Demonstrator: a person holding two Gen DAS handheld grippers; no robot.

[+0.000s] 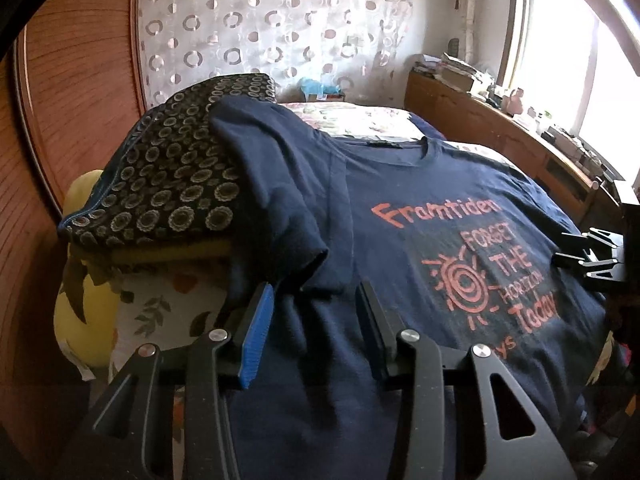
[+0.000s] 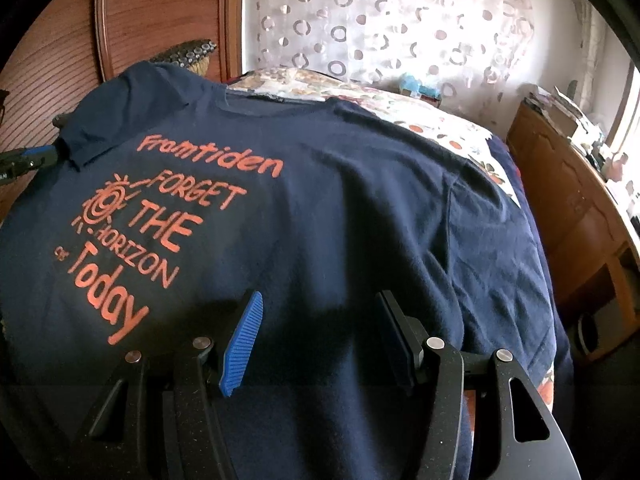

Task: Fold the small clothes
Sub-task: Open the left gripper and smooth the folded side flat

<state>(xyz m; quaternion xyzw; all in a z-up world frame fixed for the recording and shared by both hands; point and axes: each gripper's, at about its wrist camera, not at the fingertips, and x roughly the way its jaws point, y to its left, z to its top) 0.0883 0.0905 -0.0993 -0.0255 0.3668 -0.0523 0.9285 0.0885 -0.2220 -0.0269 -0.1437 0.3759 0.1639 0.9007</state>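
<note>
A navy T-shirt (image 1: 400, 184) with orange print lies spread face up on the bed, collar at the far end. Its left sleeve (image 1: 280, 184) drapes over a patterned cushion. My left gripper (image 1: 315, 286) hovers over the shirt's left side just below that sleeve's hem, its jaws apart with flat fabric under the gap. It also shows at the left edge of the right wrist view as the left gripper (image 2: 36, 156). My right gripper (image 2: 320, 294) stands open over the T-shirt (image 2: 340, 200), right of the print. In the left wrist view the right gripper (image 1: 588, 256) sits at the shirt's right edge.
A dark cushion with ring patterns (image 1: 172, 172) lies on yellow bedding (image 1: 80, 308) at the bed's left side. The floral bedsheet (image 1: 360, 118) shows beyond the collar. A wooden wardrobe (image 1: 60, 100) stands to the left, and a cluttered wooden cabinet (image 1: 480, 120) under a window to the right.
</note>
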